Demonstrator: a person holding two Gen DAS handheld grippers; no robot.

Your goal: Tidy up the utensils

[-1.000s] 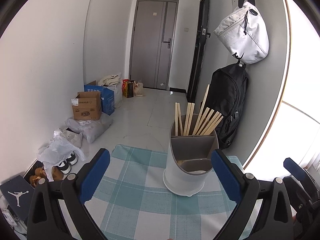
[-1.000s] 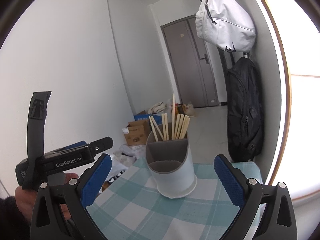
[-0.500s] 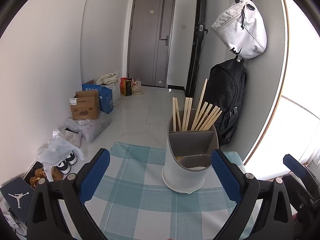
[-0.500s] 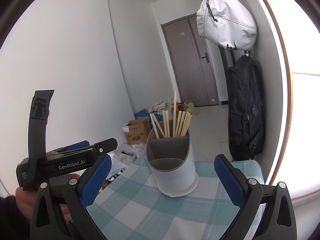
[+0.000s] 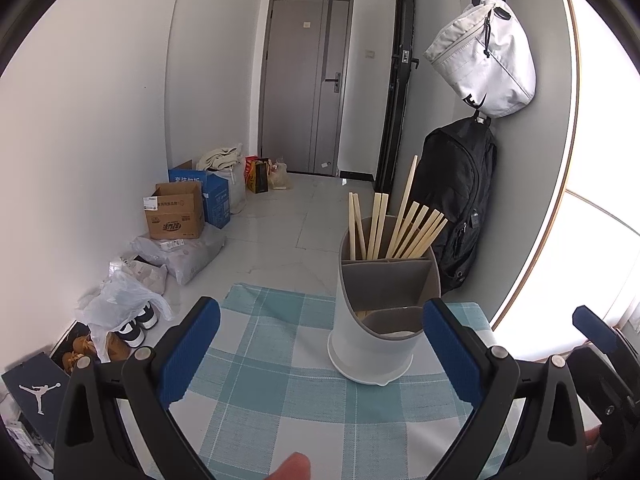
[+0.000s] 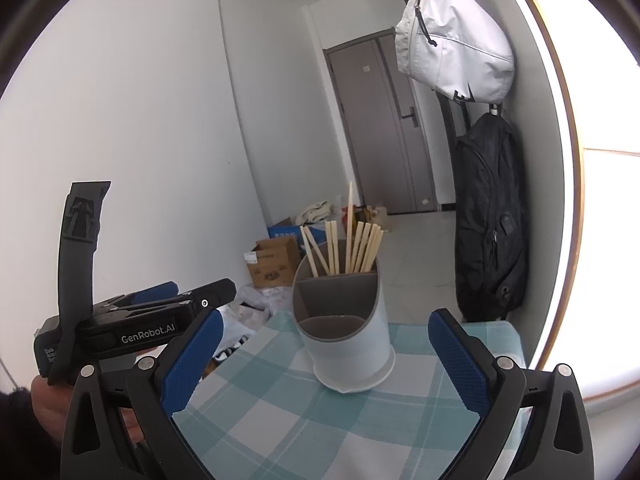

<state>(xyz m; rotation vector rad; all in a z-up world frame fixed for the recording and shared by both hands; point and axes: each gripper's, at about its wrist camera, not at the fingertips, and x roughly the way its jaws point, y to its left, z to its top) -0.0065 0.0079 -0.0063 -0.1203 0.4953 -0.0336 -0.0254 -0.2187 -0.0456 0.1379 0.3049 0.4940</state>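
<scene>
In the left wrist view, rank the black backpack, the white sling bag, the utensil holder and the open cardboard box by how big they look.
1. Black backpack
2. White sling bag and utensil holder: look about alike, and the holder is much nearer the camera, so unranked.
3. Open cardboard box, smallest, though it sits farther away on the floor.

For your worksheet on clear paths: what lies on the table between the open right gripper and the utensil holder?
Only bare checked tablecloth; the right wrist view shows nothing between the right gripper and the utensil holder.
</scene>
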